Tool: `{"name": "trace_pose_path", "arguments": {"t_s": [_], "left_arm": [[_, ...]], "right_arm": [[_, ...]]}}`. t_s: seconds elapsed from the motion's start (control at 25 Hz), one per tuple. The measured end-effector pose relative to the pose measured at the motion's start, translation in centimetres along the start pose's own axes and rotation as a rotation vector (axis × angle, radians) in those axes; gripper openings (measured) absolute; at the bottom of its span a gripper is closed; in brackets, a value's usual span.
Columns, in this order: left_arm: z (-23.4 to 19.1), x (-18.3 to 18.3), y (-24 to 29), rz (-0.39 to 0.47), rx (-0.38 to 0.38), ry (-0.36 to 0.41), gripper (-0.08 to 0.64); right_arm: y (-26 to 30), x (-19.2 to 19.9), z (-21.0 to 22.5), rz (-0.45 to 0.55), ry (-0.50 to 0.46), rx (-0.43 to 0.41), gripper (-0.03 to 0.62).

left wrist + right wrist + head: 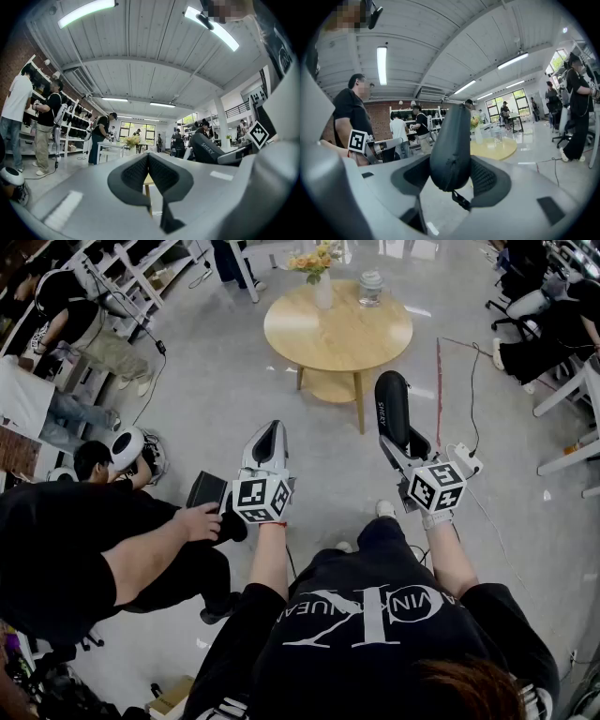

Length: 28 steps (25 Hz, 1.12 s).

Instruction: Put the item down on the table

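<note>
A black oblong zip case (393, 412) with a strap stands up between the jaws of my right gripper (405, 448), which is shut on its lower part. In the right gripper view the case (450, 143) fills the gap between the two pads and hides the fingertips. The left gripper view shows the same case (206, 149) off to the right. My left gripper (269, 434) is held level beside it, shut and with nothing in it. Both are in the air, short of the round wooden table (361, 343) ahead.
A vase of flowers (322, 277) and a glass jar (371, 287) stand at the table's far edge. A person in black at my left has a hand (199, 521) near the left gripper, by a black box (206, 491). Shelving and people lie far left, chairs far right.
</note>
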<state>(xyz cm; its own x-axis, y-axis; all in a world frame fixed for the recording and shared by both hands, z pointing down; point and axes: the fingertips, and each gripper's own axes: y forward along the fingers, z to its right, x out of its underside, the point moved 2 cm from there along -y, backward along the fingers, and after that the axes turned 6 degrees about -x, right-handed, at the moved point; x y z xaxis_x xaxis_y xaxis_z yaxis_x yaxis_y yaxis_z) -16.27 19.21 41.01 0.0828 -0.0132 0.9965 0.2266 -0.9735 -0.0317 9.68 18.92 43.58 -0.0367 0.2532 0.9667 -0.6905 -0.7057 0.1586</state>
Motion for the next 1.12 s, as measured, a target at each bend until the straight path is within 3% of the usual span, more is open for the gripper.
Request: {"name": "trace_pose_path", "arguments": {"t_s": [1.12], "left_arm": [[1.3, -1.0, 3.3, 0.021, 0.028, 0.000, 0.012]], "right_arm": [[0.2, -1.4, 2.1, 0.025, -0.008, 0.027, 0.256]]}}
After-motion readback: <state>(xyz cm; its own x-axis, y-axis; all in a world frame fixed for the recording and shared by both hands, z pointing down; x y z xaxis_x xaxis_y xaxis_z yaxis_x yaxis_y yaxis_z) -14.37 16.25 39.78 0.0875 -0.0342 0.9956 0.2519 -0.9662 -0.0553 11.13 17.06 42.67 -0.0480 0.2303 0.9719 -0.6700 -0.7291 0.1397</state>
